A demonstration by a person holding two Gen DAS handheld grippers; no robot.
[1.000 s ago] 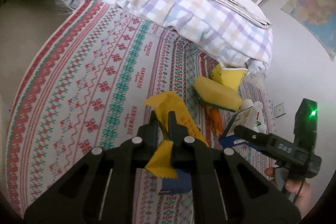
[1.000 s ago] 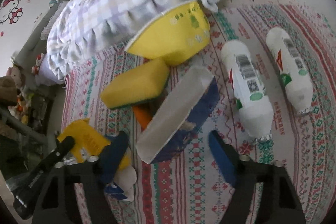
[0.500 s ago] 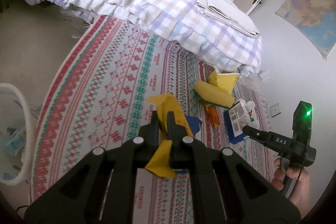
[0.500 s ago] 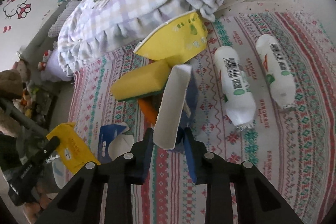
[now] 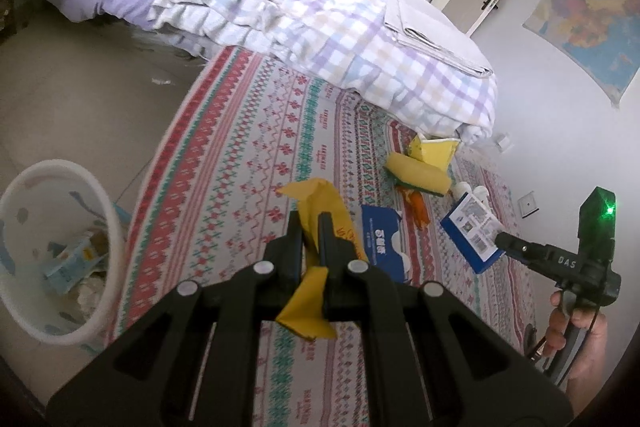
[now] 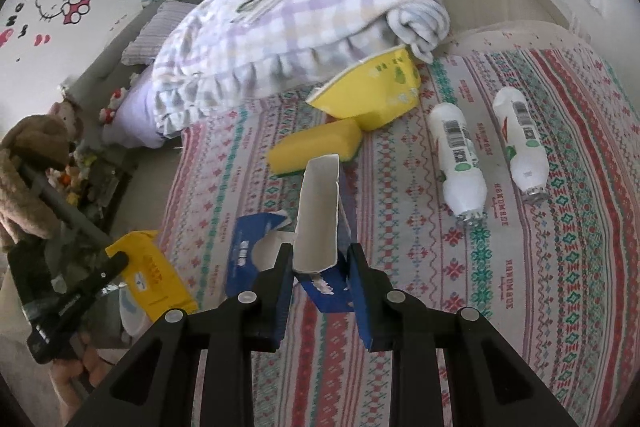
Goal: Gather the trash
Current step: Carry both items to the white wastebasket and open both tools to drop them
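Trash is partly gathered: the white bin (image 5: 60,251), off the rug's (image 5: 240,155) edge, already holds some scraps. Your left gripper (image 5: 310,227) has its jaws clamped on a yellow wrapper (image 5: 324,203), lifted above the rug and not yet over the bin. Your right gripper (image 6: 320,259) has its jaws pinched on a blue-and-white carton (image 6: 320,219). Left on the rug: a flat blue box (image 6: 250,251), a yellow sponge (image 6: 316,147), a yellow pouch (image 6: 376,95) against the blanket (image 6: 304,27), and two white bottles (image 6: 460,163) farther out. By my reckoning, most remains.
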